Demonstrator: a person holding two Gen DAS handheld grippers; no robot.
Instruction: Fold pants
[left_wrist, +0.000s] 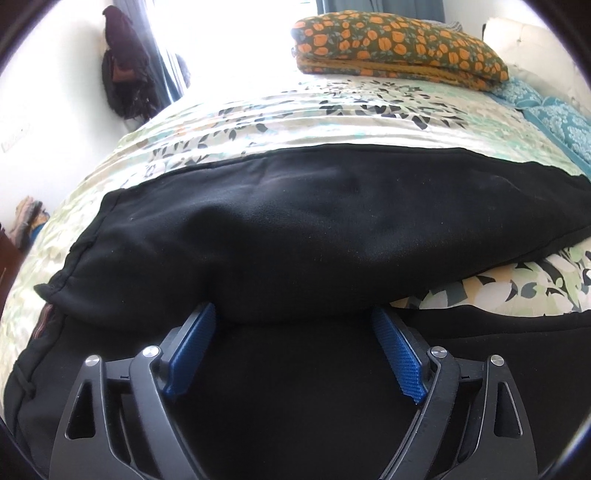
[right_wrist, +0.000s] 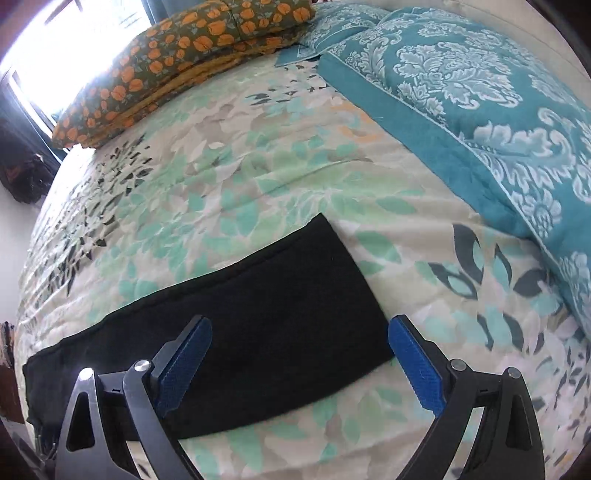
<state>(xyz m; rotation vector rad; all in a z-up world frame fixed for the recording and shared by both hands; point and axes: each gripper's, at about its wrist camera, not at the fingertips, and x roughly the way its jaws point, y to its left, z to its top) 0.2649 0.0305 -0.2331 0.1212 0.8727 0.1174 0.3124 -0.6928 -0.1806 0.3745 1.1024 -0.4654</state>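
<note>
Black pants (left_wrist: 295, 229) lie across the floral bedspread (left_wrist: 280, 110). In the left wrist view one leg is raised in a soft hump over the other, near the waist end at the left. My left gripper (left_wrist: 293, 317) is open, its blue pads (left_wrist: 192, 347) on either side of the hump's near edge, not clamping it. In the right wrist view the leg end of the pants (right_wrist: 258, 325) lies flat on the bedspread (right_wrist: 406, 424). My right gripper (right_wrist: 299, 328) is open just above the cuff end, holding nothing.
A folded orange-flowered blanket (left_wrist: 399, 44) lies at the far side of the bed; it also shows in the right wrist view (right_wrist: 166, 62). A teal damask quilt (right_wrist: 480, 103) covers the right side. A dark bag (left_wrist: 122, 66) hangs on the wall at left.
</note>
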